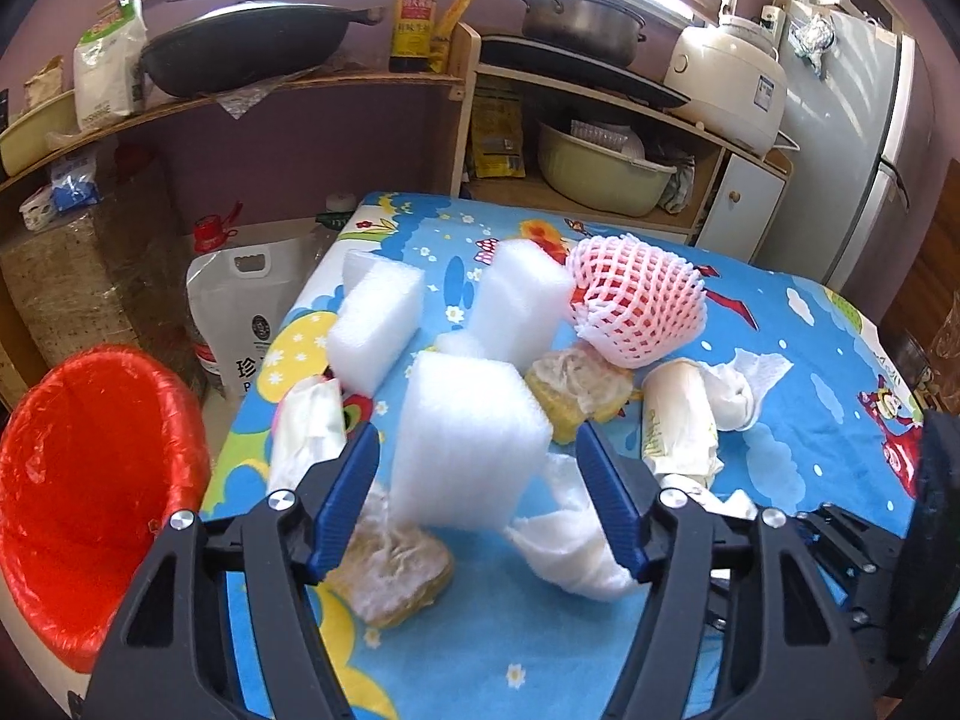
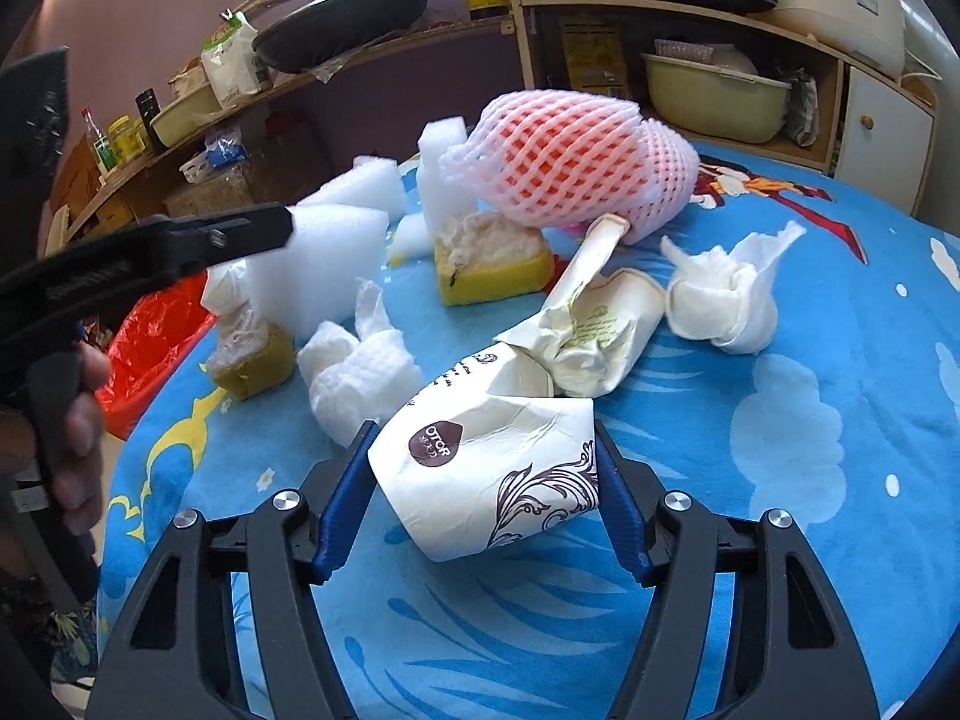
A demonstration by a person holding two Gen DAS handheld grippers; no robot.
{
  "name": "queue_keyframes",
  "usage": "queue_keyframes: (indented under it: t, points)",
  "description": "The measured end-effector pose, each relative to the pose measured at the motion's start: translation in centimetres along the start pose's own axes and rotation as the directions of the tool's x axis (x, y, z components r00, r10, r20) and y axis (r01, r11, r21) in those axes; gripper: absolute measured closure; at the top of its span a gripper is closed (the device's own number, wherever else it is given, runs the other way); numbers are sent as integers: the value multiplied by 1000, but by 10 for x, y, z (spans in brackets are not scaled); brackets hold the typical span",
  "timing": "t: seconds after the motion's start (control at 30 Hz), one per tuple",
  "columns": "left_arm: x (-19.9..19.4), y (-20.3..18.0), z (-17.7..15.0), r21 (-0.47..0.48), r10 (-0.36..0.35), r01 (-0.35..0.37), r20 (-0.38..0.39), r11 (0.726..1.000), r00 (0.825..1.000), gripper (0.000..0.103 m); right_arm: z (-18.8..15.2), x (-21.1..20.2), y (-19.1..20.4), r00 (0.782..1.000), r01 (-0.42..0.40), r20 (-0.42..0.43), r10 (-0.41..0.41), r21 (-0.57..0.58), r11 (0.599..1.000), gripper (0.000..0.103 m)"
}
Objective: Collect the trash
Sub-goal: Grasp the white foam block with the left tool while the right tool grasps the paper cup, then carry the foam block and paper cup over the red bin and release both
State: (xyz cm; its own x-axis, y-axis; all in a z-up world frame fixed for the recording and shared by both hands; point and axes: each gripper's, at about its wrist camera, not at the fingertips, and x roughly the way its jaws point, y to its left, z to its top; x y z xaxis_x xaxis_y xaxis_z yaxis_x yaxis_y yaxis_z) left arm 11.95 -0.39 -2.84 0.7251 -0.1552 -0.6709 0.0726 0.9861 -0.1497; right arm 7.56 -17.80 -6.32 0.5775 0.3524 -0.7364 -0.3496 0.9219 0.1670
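Trash lies on the blue cartoon tablecloth [image 1: 798, 354]. My left gripper [image 1: 477, 450] has a white foam block [image 1: 468, 444] between its blue fingers, gripped and tilted above a yellow sponge [image 1: 396, 570]. My right gripper [image 2: 483, 462] is shut on a crushed white paper cup [image 2: 498, 468]. A second crumpled cup [image 2: 588, 330], wadded tissues [image 2: 720, 300], more foam blocks [image 1: 375, 312] and a pink foam net [image 1: 639, 300] lie beyond. A red-lined bin [image 1: 90, 480] stands left of the table.
Shelves behind hold a wok [image 1: 252, 48], a sauce bottle [image 1: 414, 18], a pot [image 1: 582, 18] and a rice cooker [image 1: 732, 78]. A fridge [image 1: 852, 150] stands at the right. A white jug [image 1: 240, 300] sits on the floor by the bin.
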Motion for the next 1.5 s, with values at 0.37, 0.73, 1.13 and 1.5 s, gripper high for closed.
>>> queue_keyframes:
  t: [0.37,0.73,1.13,1.5]
  points:
    - [10,-2,1,15,21,-21,-14,1000,1000,50,14,-23,-7,999,8,50,-9,14,1000,39]
    - [-46,7,6,-19,-12,14,68,1000,998,50,27,-48,7,994,5,109,-5,-2,1000,39]
    - [-108,57,8,-90,64,-50,159,995,985,50,49,-58,38,989,-9,149,17,-51,999,39]
    - [-147,139,-6,-205,194,-157,176,966,965,50,83,-43,94,983,-80,156,100,-130,988,39]
